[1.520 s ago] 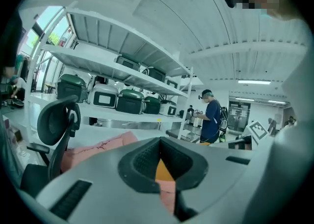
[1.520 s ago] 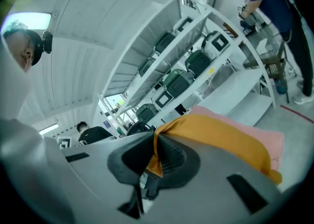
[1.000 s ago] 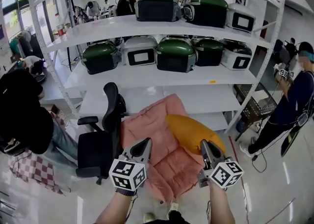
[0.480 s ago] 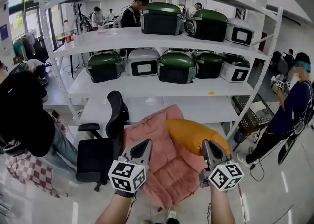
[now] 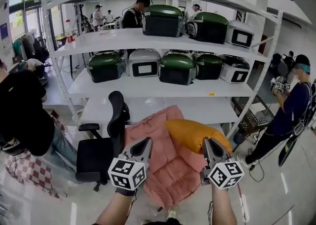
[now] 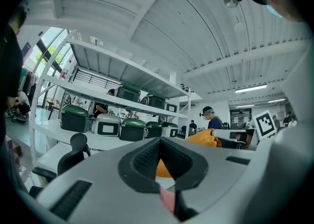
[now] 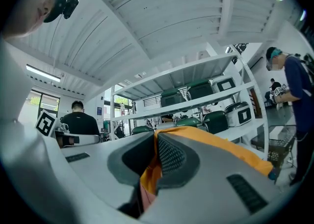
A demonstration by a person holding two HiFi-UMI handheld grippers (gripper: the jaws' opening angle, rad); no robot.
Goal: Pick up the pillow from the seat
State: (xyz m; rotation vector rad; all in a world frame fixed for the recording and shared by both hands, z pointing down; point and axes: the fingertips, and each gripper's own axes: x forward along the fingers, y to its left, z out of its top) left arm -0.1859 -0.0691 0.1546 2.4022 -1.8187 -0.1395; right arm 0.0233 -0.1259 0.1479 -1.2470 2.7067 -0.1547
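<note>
An orange-yellow pillow (image 5: 190, 132) hangs above the pink padded seat (image 5: 150, 137), held by one end. My right gripper (image 5: 208, 144) is shut on that end, and in the right gripper view orange fabric (image 7: 223, 143) is pinched between its jaws (image 7: 156, 138). My left gripper (image 5: 145, 144) hovers over the seat, left of the pillow and apart from it. Its jaws (image 6: 158, 142) meet at the tips with nothing between them. In the left gripper view the pillow (image 6: 203, 138) shows beyond them.
A black office chair (image 5: 101, 150) stands just left of the pink seat. Behind is a white shelf rack (image 5: 148, 83) carrying several green and white appliances. One person sits at the far left (image 5: 22, 115) and another stands at the right (image 5: 291, 113).
The head view has tilted up a little. The pillow stays in my right gripper, and both grippers keep their places relative to the seat.
</note>
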